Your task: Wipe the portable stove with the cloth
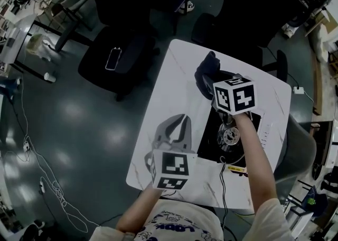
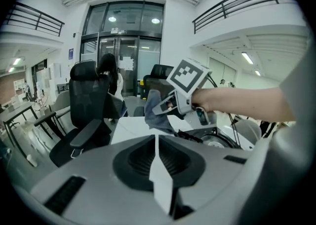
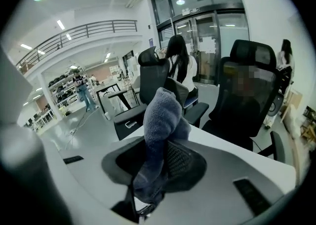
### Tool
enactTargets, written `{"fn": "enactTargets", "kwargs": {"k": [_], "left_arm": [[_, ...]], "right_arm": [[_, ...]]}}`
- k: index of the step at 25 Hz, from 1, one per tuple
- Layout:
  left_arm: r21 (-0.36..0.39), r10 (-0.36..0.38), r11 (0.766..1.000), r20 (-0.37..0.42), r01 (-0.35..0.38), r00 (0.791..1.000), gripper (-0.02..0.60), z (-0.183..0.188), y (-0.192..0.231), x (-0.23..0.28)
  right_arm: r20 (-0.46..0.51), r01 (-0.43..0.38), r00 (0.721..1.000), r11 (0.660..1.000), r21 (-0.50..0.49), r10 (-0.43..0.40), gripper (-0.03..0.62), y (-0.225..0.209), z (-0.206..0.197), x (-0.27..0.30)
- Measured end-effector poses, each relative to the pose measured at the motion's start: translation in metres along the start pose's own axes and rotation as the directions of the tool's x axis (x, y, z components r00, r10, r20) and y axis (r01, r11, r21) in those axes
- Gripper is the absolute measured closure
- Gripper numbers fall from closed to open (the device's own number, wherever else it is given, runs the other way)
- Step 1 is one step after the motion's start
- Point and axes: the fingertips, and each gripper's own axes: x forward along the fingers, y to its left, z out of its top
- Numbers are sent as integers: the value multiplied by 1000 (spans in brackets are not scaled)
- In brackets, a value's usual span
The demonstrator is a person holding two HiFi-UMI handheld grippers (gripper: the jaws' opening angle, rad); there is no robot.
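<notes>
The black portable stove [image 1: 228, 135] sits on the white table [image 1: 174, 76], its round burner showing below my right arm. Above the stove's far end, my right gripper [image 1: 207, 77] is shut on a dark blue cloth [image 1: 206, 71]. In the right gripper view the cloth [image 3: 163, 120] bunches up between the jaws of the right gripper [image 3: 158, 162]. My left gripper [image 1: 179, 123] hovers left of the stove, shut and holding nothing. The left gripper view shows its jaws [image 2: 157, 145] pressed together, with the right gripper [image 2: 160, 106], the cloth [image 2: 154, 116] and the stove [image 2: 217, 140] beyond.
Black office chairs [image 1: 119, 49] stand around the table's far side, and one carries a phone [image 1: 113, 58]. A cable [image 1: 47, 182] trails over the floor at left. A person with dark hair [image 3: 178, 61] stands in the background near glass doors.
</notes>
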Motion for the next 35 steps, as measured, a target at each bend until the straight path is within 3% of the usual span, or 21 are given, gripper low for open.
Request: {"fn": "enactTargets", "kwargs": {"k": [3, 7, 15, 35], "left_arm": [[3, -2, 1000, -1, 2, 1000, 551, 3, -1, 1], [4, -7, 1000, -4, 7, 1000, 551, 4, -5, 4], [14, -23, 1000, -6, 23, 1000, 551, 5, -14, 6], [38, -53, 998, 4, 53, 999, 551, 11, -44, 0]], "right_arm": [[31, 24, 999, 1000, 12, -24, 485, -17, 4, -6], [-11, 59, 998, 998, -36, -59, 485, -36, -12, -8], [-124, 34, 992, 999, -42, -39, 485, -45, -53, -15], [-239, 19, 970, 992, -122, -48, 485, -72, -91, -55]]}}
